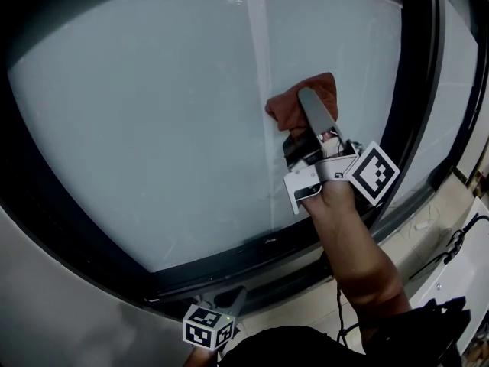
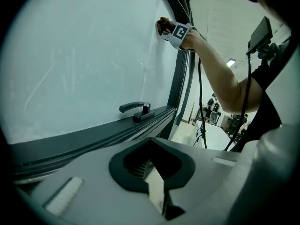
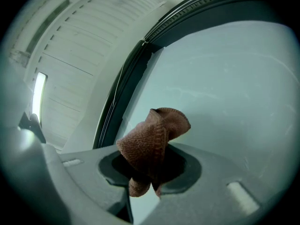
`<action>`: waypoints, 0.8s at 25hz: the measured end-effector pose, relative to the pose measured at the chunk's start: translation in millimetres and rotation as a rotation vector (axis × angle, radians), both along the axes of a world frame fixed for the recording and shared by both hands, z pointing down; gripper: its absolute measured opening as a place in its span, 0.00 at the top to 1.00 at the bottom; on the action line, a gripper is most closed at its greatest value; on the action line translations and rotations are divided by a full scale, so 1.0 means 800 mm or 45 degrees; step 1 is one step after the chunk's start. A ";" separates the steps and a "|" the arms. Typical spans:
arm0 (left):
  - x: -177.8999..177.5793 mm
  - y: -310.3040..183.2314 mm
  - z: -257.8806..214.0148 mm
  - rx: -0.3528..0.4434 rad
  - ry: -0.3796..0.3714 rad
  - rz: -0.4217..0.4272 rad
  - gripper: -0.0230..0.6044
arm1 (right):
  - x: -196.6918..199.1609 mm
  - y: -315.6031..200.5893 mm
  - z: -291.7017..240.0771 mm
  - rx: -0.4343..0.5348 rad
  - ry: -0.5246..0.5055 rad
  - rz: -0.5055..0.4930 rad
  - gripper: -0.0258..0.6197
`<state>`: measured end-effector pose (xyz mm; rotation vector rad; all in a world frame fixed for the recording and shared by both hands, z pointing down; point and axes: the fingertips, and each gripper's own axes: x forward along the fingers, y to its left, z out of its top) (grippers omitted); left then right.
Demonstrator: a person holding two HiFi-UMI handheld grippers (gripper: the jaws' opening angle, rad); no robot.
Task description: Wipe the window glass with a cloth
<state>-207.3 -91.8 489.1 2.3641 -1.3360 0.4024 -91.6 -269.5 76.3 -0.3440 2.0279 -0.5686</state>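
The frosted window glass (image 1: pixel 153 113) fills most of the head view. A brown cloth (image 1: pixel 294 105) is pressed on the pane near its right side, and my right gripper (image 1: pixel 312 104) is shut on it. In the right gripper view the bunched cloth (image 3: pixel 150 139) sticks out from between the jaws against the glass (image 3: pixel 234 78). My left gripper (image 1: pixel 235 303) hangs low under the sill, away from the pane, shut with nothing in it. In its own view the left gripper (image 2: pixel 152 175) looks up at the glass (image 2: pixel 84 55) and the distant cloth (image 2: pixel 161 26).
A dark window frame (image 1: pixel 416 113) runs down the right of the pane and along the sill. A black handle (image 2: pixel 136 110) sits on the lower frame. The person's forearm (image 1: pixel 355 251) reaches up to the glass. Cables (image 1: pixel 458 243) and equipment lie at the lower right.
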 end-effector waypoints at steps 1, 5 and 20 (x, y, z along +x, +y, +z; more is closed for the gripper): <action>0.002 0.000 0.002 0.004 0.003 -0.002 0.94 | 0.000 0.000 0.000 0.007 0.000 -0.004 0.80; 0.007 0.003 0.001 0.025 0.017 -0.012 0.94 | -0.002 0.002 -0.002 0.020 0.004 -0.020 0.80; 0.011 -0.015 -0.054 0.089 0.099 -0.095 0.94 | 0.007 0.015 0.024 0.034 0.148 -0.090 0.79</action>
